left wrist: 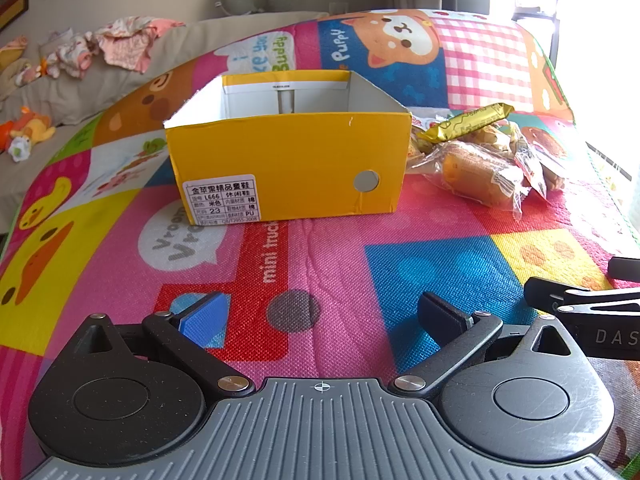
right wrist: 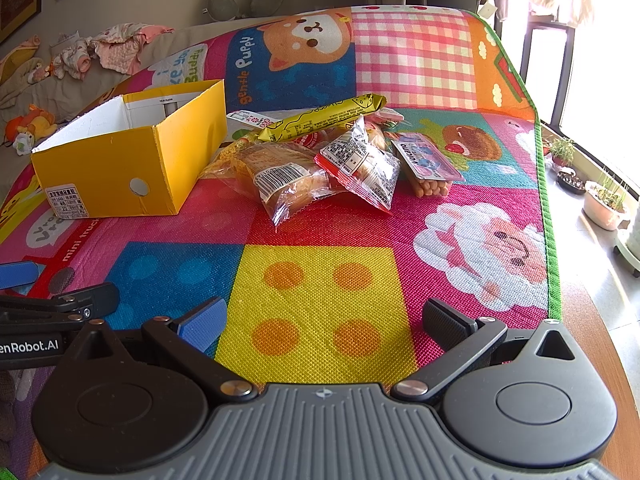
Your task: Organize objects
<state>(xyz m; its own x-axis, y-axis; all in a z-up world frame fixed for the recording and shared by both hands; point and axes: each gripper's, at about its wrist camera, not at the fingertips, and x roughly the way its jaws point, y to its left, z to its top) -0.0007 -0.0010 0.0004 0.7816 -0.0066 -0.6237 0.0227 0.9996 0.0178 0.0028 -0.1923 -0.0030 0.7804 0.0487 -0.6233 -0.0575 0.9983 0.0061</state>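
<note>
While my left gripper (left wrist: 320, 312) and right gripper (right wrist: 324, 320) hang wide apart over the mat (right wrist: 320, 280), snack packs (right wrist: 320, 160) lie beside the yellow box (right wrist: 120, 160).

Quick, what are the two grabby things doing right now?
Left hand-held gripper: open, holding nothing.
Right hand-held gripper: open, holding nothing.

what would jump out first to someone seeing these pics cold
The open yellow box stands empty in the middle of the loud cartoon mat. Just right of it lies a heap of wrapped snacks, a long gold bar resting on top. Nearer the cameras, the left gripper and right gripper are both open, holding nothing.
</note>
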